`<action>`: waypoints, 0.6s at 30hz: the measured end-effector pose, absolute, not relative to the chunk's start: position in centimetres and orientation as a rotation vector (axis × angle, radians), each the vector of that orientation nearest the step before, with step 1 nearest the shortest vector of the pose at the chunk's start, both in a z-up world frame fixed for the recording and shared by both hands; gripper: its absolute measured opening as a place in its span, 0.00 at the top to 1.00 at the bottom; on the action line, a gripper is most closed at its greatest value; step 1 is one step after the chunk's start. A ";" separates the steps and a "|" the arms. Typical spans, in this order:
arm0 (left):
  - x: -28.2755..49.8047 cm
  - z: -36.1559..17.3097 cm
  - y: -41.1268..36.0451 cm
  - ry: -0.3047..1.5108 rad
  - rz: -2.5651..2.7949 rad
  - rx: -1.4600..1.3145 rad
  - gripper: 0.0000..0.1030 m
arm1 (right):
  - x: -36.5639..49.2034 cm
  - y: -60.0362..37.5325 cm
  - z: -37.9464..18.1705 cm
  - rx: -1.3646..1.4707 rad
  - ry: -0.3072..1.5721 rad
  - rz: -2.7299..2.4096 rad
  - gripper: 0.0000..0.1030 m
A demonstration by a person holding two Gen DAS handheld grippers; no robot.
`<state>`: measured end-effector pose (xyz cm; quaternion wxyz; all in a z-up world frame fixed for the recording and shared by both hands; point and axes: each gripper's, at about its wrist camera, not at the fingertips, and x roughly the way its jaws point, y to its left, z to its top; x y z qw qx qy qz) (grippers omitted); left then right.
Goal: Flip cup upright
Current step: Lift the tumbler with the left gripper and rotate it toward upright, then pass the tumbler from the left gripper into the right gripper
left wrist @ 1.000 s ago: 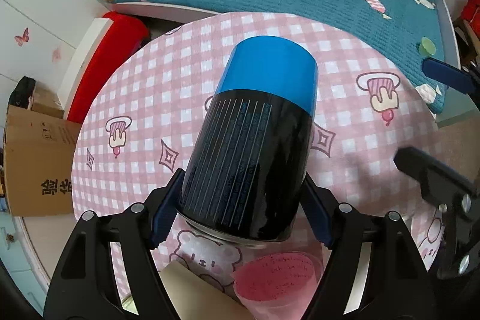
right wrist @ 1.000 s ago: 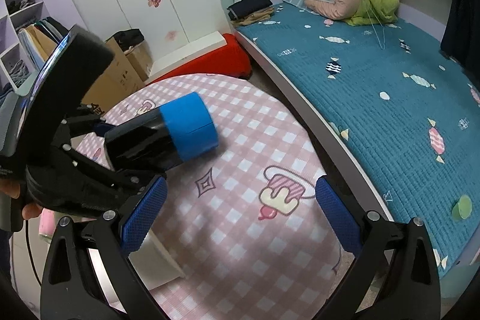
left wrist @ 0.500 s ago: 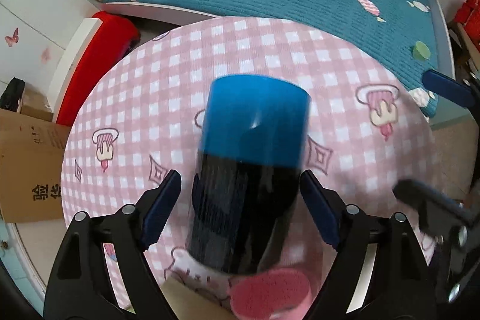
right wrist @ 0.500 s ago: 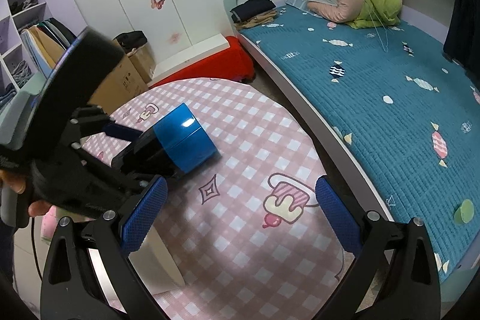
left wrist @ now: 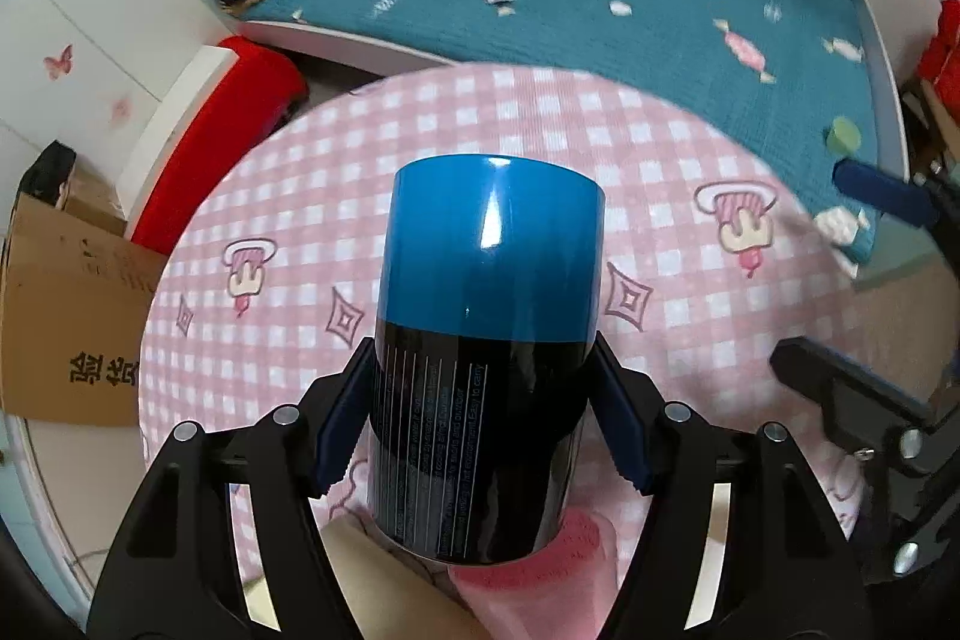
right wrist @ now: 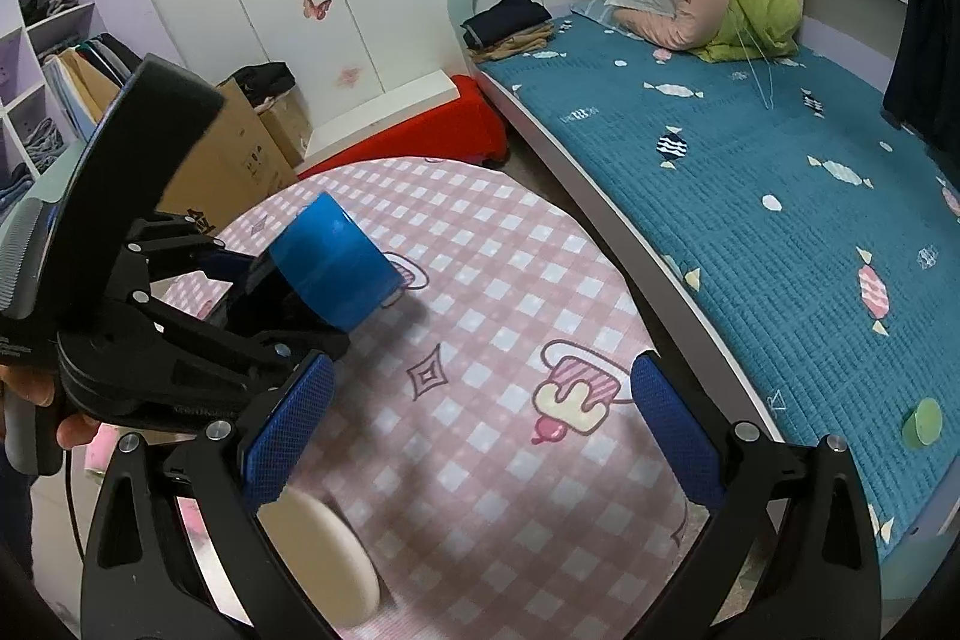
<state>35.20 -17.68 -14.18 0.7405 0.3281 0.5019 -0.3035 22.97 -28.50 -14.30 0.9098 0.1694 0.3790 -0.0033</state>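
A: The left tool is clamped on the cup, pads on the black body, blue end pointing out ahead of the tool.

B: It's lifted off the pink checked counter, tilted, so there's room to swing it.

A: The right tool?

B: Spread wide with nothing in it, hanging off to the cup's side, probably waiting to steady it.
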 end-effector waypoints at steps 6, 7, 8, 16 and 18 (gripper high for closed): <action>31.3 -9.1 -14.3 0.978 -0.598 0.623 0.34 | 20.8 -26.8 -11.9 0.324 0.742 0.012 0.07; 30.6 -8.4 -13.6 0.965 -0.581 0.598 0.34 | 20.3 -26.4 -11.3 0.318 0.733 0.016 0.07; 29.5 -7.6 -12.7 0.951 -0.559 0.576 0.34 | 19.8 -25.9 -10.6 0.312 0.723 0.022 0.07; 20.8 -6.0 -6.3 0.888 -0.402 0.392 0.34 | 14.5 -21.3 -7.0 0.264 0.672 0.081 0.07; 18.8 -6.8 -4.6 0.904 -0.375 0.342 0.34 | 12.9 -20.2 -6.8 0.262 0.671 0.100 0.07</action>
